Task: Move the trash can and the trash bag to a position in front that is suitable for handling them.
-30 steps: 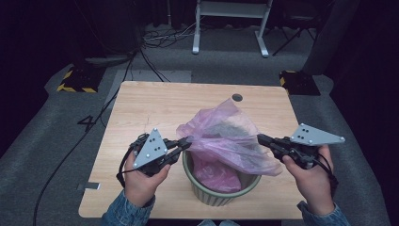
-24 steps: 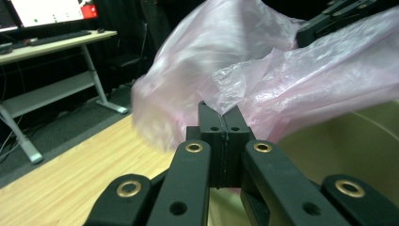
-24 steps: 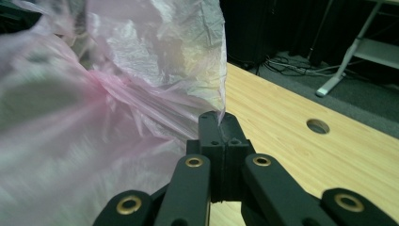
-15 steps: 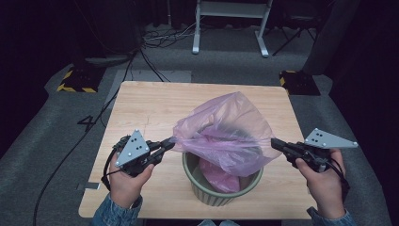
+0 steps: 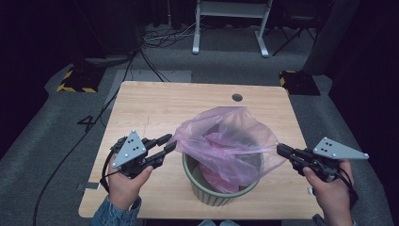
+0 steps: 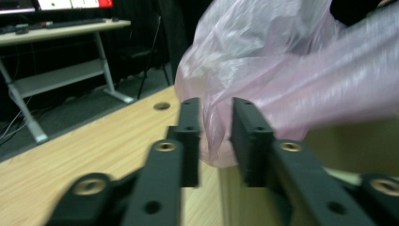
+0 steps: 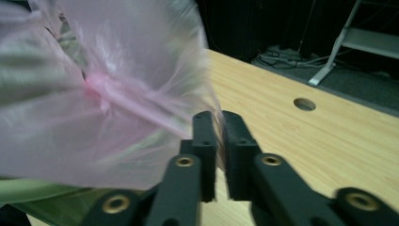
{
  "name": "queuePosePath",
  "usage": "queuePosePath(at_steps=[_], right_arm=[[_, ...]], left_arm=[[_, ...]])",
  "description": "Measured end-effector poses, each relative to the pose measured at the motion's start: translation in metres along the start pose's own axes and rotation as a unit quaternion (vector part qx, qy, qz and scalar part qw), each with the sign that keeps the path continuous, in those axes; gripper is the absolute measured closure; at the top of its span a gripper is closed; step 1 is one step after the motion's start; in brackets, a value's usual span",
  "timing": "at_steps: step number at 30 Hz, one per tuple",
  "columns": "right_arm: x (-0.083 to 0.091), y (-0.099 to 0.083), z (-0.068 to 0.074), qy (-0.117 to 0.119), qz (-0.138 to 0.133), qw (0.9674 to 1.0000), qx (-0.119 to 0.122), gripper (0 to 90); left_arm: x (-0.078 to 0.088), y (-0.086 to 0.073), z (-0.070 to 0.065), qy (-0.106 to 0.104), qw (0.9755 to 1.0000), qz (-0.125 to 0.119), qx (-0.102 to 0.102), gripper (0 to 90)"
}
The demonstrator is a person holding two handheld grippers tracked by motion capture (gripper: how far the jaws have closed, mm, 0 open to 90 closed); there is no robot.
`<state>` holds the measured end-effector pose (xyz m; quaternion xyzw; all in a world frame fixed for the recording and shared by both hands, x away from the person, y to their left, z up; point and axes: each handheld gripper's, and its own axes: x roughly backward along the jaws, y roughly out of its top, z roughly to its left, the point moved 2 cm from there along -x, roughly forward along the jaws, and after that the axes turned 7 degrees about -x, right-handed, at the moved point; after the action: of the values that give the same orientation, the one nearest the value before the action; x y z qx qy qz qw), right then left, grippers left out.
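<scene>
A pink plastic bag (image 5: 226,136) lines a green ribbed bin (image 5: 207,190) near the table's front edge, and its mouth is stretched out to both sides. My left gripper (image 5: 171,142) is at the bag's left corner. Its jaws have just been opening and stand apart, with loose bag film (image 6: 282,70) between them (image 6: 216,117). My right gripper (image 5: 280,149) is at the bag's right corner. Its jaws have also just been opening, and a narrow gap shows (image 7: 219,120) with the bag's edge (image 7: 117,70) in it. The green bin wall (image 7: 47,197) shows below the bag.
The wooden table (image 5: 155,108) has a round cable hole (image 5: 237,97) at the back right. Behind it on the grey floor stand a white desk frame (image 5: 230,23), cables (image 5: 150,47) and yellow-black striped blocks (image 5: 75,80).
Both hands have moved outward and down, pulling the bag's mouth wide over the bin. The left jaws now stand apart, and the right jaws show a small gap.
</scene>
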<state>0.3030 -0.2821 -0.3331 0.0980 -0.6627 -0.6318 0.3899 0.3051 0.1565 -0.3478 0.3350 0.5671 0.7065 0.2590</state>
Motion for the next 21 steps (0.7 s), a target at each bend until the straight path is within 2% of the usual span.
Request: queuePosePath(at_steps=[1,3,5,6,9,14,18,21], right_arm=[[0.001,0.001,0.0,0.001,-0.005,1.0,0.002,75.6],[0.001,0.004,0.002,0.007,-0.022,0.9997,0.011,60.5],[0.0,0.008,0.003,0.026,-0.04,0.9987,0.016,50.0],[-0.001,0.011,0.004,0.034,-0.049,0.9981,0.016,47.0],[-0.005,0.021,0.006,0.03,-0.054,0.9975,0.036,38.8],[-0.015,0.034,0.019,0.046,-0.044,0.9956,0.069,34.6],[-0.02,0.041,0.034,0.062,-0.038,0.9933,0.09,34.0],[-0.025,0.046,0.045,0.069,-0.038,0.9914,0.105,35.0]], left_arm=[[0.0,0.001,0.0,0.001,1.0,-0.004,0.001,58.3],[0.0,0.006,-0.001,-0.009,0.9998,-0.019,0.003,57.9],[-0.001,0.009,-0.003,-0.018,0.9994,-0.028,0.007,55.3],[-0.002,0.01,-0.003,-0.019,0.9993,-0.03,0.008,53.0],[-0.004,0.015,-0.005,-0.02,0.999,-0.037,0.011,47.2],[-0.007,0.025,-0.008,-0.019,0.9992,-0.036,0.0,39.9],[-0.014,0.033,-0.011,-0.012,0.9994,-0.021,-0.024,38.9],[-0.022,0.036,-0.014,-0.023,0.9992,-0.017,-0.027,38.5]])
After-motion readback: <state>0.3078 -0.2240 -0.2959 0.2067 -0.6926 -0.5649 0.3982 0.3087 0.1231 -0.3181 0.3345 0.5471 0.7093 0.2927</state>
